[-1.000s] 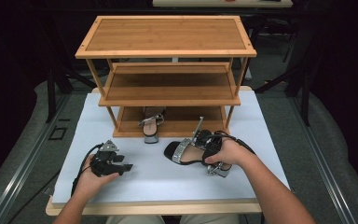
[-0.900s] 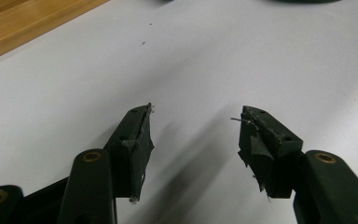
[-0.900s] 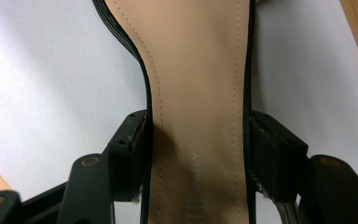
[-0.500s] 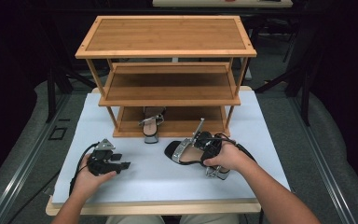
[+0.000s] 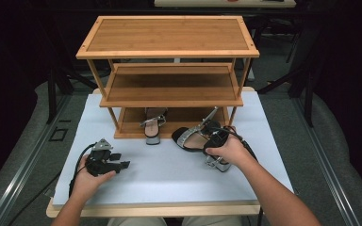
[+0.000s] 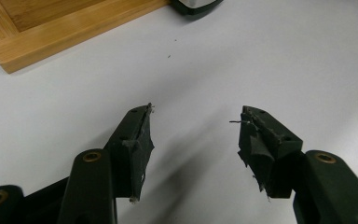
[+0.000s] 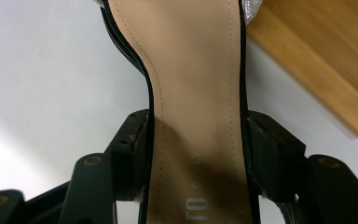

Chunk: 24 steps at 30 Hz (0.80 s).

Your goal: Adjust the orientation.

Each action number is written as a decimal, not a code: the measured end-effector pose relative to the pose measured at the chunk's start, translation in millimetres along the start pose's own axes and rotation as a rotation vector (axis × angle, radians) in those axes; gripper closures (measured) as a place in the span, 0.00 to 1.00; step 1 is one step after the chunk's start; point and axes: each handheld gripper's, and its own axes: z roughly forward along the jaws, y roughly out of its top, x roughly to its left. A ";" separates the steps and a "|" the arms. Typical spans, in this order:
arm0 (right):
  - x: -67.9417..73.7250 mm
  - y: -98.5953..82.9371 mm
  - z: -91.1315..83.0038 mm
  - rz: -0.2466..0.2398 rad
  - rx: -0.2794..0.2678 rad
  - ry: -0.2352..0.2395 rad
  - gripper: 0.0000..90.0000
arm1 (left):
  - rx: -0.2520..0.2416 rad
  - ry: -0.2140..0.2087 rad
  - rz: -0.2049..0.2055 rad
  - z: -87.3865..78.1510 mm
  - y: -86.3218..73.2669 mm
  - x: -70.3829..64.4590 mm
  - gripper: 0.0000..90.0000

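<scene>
The left gripper (image 5: 118, 165) rests on the table (image 5: 169, 174) at near left, jaws spread, nothing between them. At right, the right gripper (image 7: 196, 135) clamps a sandal (image 5: 193, 137) (beige insole) across its waist, seemingly touching the table, before the rack (image 5: 169, 47).

Shelf rack (image 5: 169, 35): varnished wood, warm grain, slight sheen. Table top (image 5: 169, 174): white, matt, smooth. Sandal (image 7: 196, 93): tan insole smooth, leather-like, stitched edge; black rim; silver glittery strap (image 5: 185, 137). Left gripper (image 6: 196, 135): black matt plastic, frayed rubbery pads, brass-coloured rivets. Right gripper (image 7: 196, 154): same black plastic.
</scene>
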 end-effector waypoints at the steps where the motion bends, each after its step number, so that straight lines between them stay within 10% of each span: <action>1: -0.7 3.1 2.2 0.019 -0.003 0.006 0.47 | 0.003 0.003 0.002 0.5 -0.2 0.3 0.49; 6: -2.2 18.4 12.3 0.158 -0.002 0.014 0.47 | 0.009 0.007 0.006 2.2 -1.2 0.6 0.49; 7: -4.1 21.7 12.2 0.219 0.002 0.111 0.47 | 0.015 0.010 0.013 3.0 -1.5 0.6 0.49; 9: 1.5 27.1 14.1 0.236 -0.011 -0.009 0.47 | 0.019 0.012 0.017 3.7 -1.5 0.5 0.49; 13: 7.3 36.7 17.6 0.296 0.016 0.059 0.46 | 0.017 0.019 0.018 3.6 -1.5 0.4 0.49; 14: 10.9 38.3 19.6 0.305 0.006 0.006 0.46 | 0.018 0.021 0.019 3.2 -1.7 0.5 0.49; 16: 13.9 39.5 20.7 0.284 0.014 0.022 0.46 | 0.018 0.024 0.019 3.6 -2.3 0.5 0.49; 17: 19.3 39.2 24.2 0.257 -0.001 -0.077 0.46 | 0.021 0.026 0.020 3.6 -2.4 0.7 0.49; 18: 18.6 38.6 24.2 0.242 0.016 -0.026 0.46 | 0.021 0.025 0.018 3.9 -2.7 1.0 0.49; 21: 24.6 37.0 24.9 0.207 -0.013 -0.132 0.45 | 0.022 0.030 0.019 4.6 -3.0 1.3 0.49; 24: 25.2 35.6 22.5 0.195 -0.026 -0.102 0.45 | 0.021 0.030 0.014 5.2 -3.3 0.7 0.49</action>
